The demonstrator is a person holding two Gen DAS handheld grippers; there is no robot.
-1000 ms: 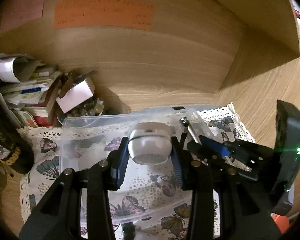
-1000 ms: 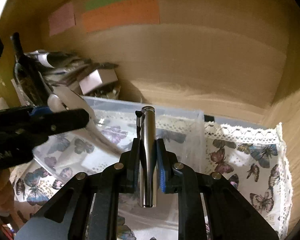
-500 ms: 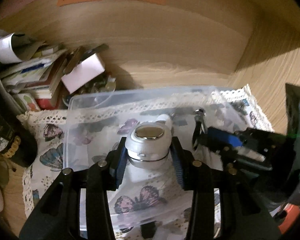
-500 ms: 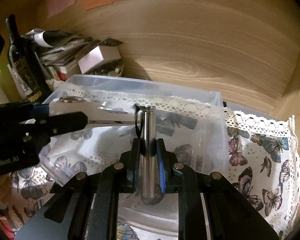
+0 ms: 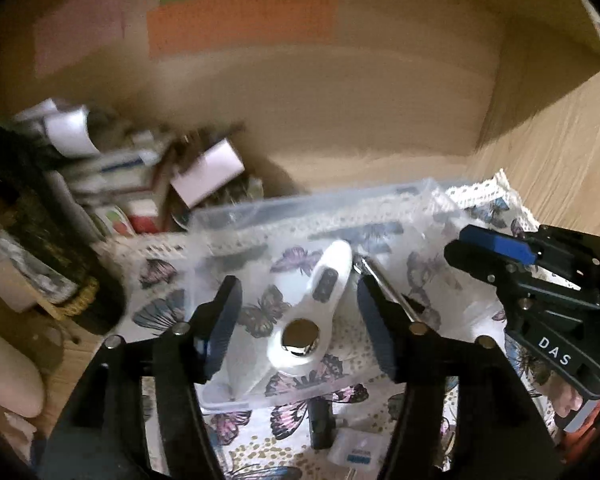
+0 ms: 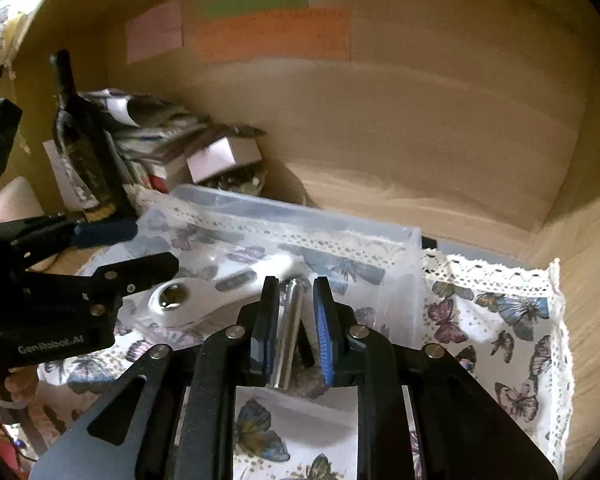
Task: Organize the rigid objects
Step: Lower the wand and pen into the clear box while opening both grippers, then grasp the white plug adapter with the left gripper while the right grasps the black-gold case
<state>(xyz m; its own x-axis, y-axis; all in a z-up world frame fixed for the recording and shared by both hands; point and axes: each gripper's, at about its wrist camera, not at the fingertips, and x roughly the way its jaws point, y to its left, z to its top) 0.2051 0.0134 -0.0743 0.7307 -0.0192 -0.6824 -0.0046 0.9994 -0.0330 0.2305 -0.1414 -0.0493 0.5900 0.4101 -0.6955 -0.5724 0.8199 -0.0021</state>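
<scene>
**Ana:** Since the earlier frame the white handheld device [image 5: 314,312] has left the left gripper [image 5: 300,316]: it was pinched by its round head, and now it lies loose in the clear plastic bin [image 5: 312,204], low centre of the left view, chrome disc up. Those jaws are opening and their pads stand clear of it on both sides.

**Ben:** And the right gripper [image 6: 292,328]?

**Ana:** Its jaws sit narrow around the chrome metal tube [image 6: 288,336], centre of the right view. A thin gap shows on the right pad, so I judge the grip nearly gone.

**Ben:** What could go wrong?

**Ana:** The tube may drop and roll against the device, or bounce on the bin wall. The two grippers are close over the bin, so a careless withdrawal could knock them together or nudge the light bin across the butterfly cloth [image 6: 512,320].

**Ben:** Counts?

**Ana:** One device, one tube, one bin, two grippers. One dark bottle [image 6: 80,140] upper left, beside a pile of papers and boxes [image 6: 172,136] too blurred to count.
</scene>
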